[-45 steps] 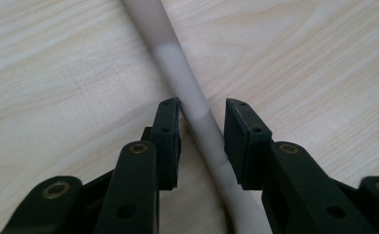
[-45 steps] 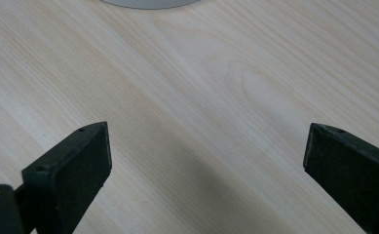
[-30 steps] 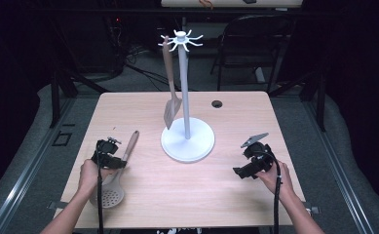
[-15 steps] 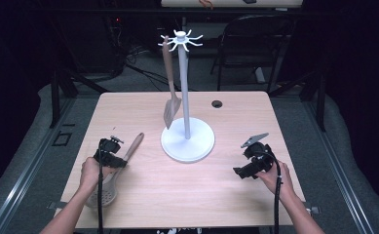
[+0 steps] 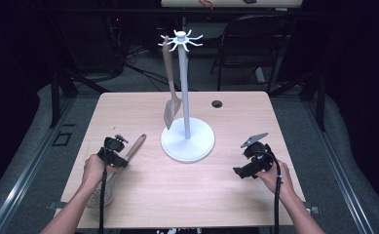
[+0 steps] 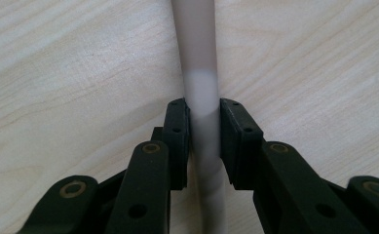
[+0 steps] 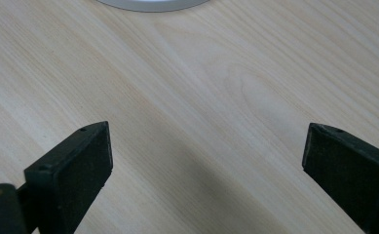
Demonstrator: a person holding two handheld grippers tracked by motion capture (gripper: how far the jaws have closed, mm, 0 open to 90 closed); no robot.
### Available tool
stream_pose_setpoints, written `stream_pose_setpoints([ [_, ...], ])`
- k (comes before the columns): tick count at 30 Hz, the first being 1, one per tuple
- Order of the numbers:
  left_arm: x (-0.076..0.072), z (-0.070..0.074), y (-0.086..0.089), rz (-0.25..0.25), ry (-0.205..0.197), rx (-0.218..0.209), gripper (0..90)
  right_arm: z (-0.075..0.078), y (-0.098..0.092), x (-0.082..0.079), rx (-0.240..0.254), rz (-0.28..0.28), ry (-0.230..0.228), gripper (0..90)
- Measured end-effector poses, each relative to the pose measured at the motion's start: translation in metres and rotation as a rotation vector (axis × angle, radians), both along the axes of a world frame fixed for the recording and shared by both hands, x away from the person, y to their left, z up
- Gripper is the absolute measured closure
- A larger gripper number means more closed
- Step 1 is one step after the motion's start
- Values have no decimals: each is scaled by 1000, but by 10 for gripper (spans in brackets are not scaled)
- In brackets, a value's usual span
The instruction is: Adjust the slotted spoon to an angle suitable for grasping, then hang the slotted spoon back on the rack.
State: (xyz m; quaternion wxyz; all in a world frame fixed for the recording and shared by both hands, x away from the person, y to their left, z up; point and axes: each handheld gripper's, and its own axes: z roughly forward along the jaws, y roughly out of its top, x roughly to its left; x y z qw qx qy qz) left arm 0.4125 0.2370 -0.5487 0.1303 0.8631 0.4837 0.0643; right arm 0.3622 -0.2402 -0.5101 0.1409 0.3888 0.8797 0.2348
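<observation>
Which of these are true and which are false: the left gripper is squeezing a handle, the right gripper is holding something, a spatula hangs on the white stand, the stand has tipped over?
1. The left gripper is squeezing the skimmer handle. True.
2. The right gripper is holding something. False: its jaws are wide apart over bare table.
3. A spatula hangs on the white stand. True.
4. The stand has tipped over. False: it stands upright on its round base.

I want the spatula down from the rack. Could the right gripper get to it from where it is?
Probably not directly. The right gripper is open and free, but the spatula hangs on the far side of the rack's pole, so it would need to go around.
</observation>
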Motion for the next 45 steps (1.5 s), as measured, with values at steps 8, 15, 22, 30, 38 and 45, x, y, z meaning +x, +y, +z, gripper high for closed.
stream_pose_setpoints([
  [8,-7,1,2,-28,-35,-62,769,0,-2,0,1,1,7,38],
  [15,-19,12,16,4,-106,-156,771,-1,1,2,-3,3,7,39],
  [22,-33,26,21,2,-191,-200,772,0,0,0,8,-3,7,39],
  [30,-53,45,28,8,-320,-282,773,-1,1,1,-8,8,10,39],
  [38,-67,62,35,23,-452,-338,774,-1,0,1,-18,10,13,39],
  [45,-76,77,32,4,-552,-378,774,-2,0,2,-18,7,17,39],
])
